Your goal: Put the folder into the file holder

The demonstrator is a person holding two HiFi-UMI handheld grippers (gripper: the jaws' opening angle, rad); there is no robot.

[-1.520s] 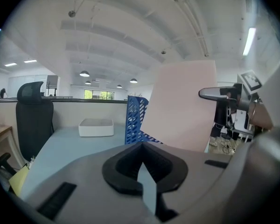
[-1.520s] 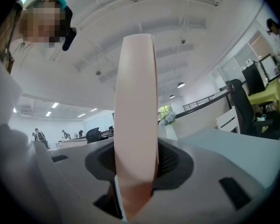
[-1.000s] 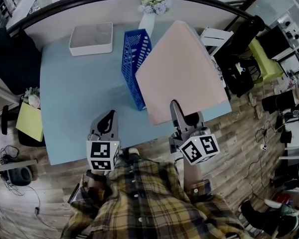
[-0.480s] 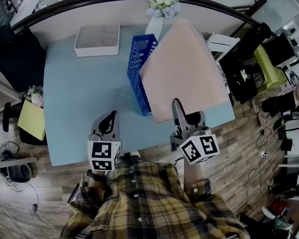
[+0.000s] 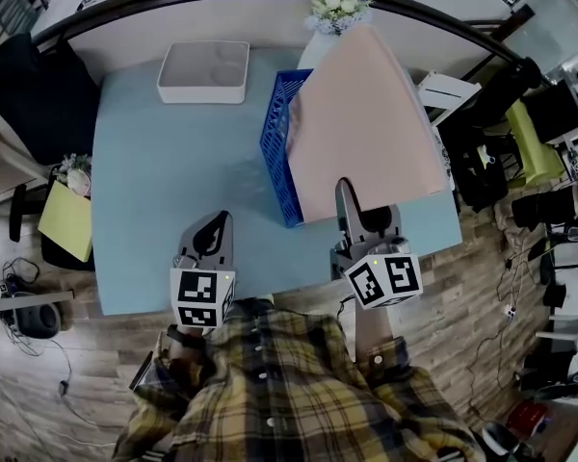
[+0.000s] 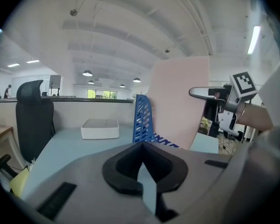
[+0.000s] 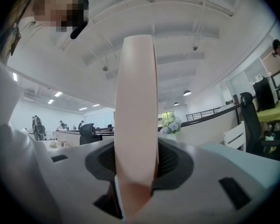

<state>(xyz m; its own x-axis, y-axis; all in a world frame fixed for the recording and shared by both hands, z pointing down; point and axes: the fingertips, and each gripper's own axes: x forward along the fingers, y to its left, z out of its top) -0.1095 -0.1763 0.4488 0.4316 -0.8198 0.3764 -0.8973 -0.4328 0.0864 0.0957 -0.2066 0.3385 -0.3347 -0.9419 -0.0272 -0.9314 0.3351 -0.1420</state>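
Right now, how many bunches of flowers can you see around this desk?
2. One bunch stands at the far edge of the table, behind the file holder. A smaller one sits left of the table. The held-up folder could hide more.
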